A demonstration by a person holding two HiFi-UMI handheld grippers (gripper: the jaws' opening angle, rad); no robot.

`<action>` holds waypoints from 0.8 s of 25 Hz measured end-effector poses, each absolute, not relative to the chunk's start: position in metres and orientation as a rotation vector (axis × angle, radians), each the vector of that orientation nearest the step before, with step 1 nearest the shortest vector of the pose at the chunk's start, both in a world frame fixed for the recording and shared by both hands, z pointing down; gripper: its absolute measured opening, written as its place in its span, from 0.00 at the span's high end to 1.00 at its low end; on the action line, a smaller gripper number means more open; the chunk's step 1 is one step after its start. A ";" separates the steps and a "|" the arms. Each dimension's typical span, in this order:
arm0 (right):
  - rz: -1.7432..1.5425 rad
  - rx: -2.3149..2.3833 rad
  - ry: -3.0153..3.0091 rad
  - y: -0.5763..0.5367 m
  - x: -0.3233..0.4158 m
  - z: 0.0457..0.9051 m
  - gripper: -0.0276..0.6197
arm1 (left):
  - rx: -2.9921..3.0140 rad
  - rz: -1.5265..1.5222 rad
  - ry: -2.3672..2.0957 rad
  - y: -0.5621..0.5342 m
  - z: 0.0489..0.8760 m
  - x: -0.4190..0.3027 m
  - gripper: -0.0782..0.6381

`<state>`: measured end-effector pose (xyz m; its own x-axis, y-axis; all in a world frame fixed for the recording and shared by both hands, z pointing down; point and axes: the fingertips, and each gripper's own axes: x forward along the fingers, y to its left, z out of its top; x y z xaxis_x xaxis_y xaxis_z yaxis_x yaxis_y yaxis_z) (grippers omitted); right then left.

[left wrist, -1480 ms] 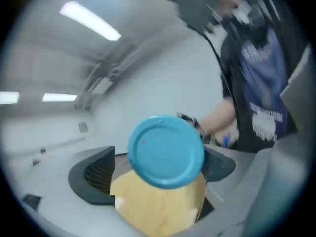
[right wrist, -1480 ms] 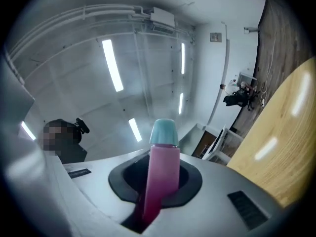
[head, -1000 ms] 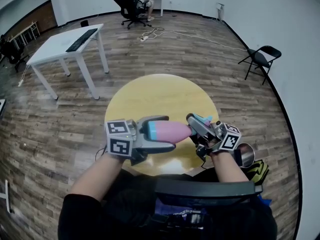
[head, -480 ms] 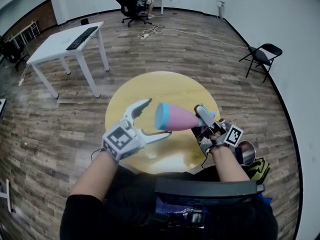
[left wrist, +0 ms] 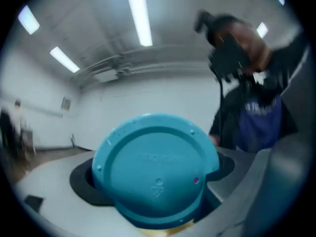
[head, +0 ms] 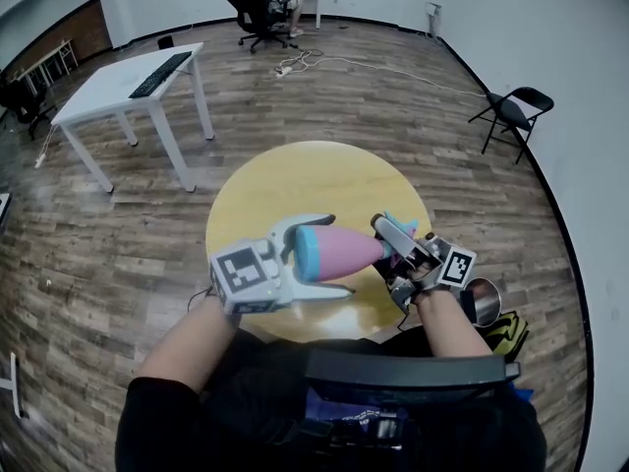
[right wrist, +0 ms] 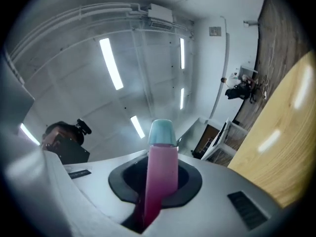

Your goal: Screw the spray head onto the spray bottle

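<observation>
Fingers (head: 307, 222) of the left gripper (head: 342, 254) clamp the spray bottle's (head: 329, 249) base over the table's (head: 295, 180) near edge, the right gripper (head: 385, 252) clamps the spray head (head: 400, 227): screwing seems underway, needing a steady, aligned twist.

Round yellow bench (head: 305, 180) stands on a wood-plank floor (head: 413, 126). Beyond it to the left: a white table (head: 113, 91) carrying a dark keyboard (head: 160, 77). To its right: a black folding chair (head: 511, 116). Far beyond it: loose cables (head: 305, 65) and a black office chair (head: 254, 13).
</observation>
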<state>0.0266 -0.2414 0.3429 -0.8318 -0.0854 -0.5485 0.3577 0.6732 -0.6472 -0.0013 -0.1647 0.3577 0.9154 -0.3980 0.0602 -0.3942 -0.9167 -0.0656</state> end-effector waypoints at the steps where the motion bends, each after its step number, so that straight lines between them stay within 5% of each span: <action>1: -1.108 0.248 2.329 -0.239 0.026 0.345 0.89 | -2.789 -0.336 0.619 -0.160 0.369 0.000 0.14; 4: -1.107 0.275 2.388 -0.234 0.025 0.350 0.89 | -2.254 -0.771 0.638 -0.163 0.401 -0.009 0.14; 7: -1.054 0.243 2.399 -0.238 0.026 0.350 0.90 | -2.317 -0.729 0.702 -0.171 0.395 -0.016 0.14; 15: -0.897 0.098 2.299 -0.244 0.042 0.332 0.90 | -3.414 0.836 0.763 -0.186 0.322 -0.072 0.13; 20: -0.885 0.174 2.353 -0.237 0.036 0.336 0.89 | -3.341 0.372 0.643 -0.173 0.331 -0.007 0.14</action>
